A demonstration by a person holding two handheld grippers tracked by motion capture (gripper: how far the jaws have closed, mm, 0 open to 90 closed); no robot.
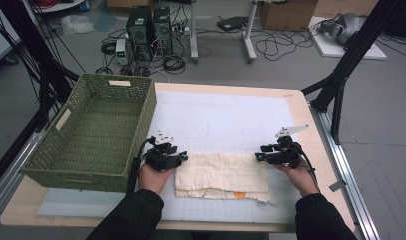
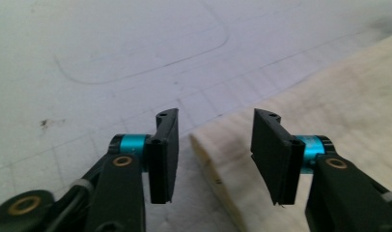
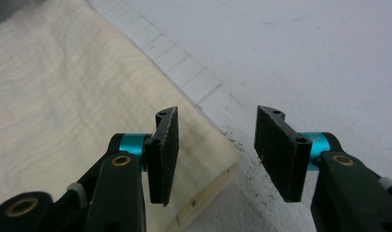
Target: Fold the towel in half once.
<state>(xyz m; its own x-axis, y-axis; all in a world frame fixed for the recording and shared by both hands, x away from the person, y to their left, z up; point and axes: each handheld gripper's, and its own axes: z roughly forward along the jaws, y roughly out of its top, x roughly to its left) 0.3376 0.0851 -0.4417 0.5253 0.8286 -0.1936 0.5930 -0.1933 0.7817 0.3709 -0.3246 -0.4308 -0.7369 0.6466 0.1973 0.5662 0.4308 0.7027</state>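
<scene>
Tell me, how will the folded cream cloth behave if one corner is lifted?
The folded cream cloth would likely droop and unfold, since its stacked layers lie loose with ragged near edges. It looks light: thin and flat on the white mat. Its woven texture probably grips rather than slips.

The light is soft and even from above, and the white gridded paper mat (image 1: 226, 120) looks bright without glare. Around it the shadows are weak. In both gripper views the far part of this mat is blurred and pale.

One folded cream cloth (image 1: 221, 172), one green woven basket (image 1: 93, 135) and one white mat (image 1: 231, 120) are counted on one desk (image 1: 311, 145).
</scene>
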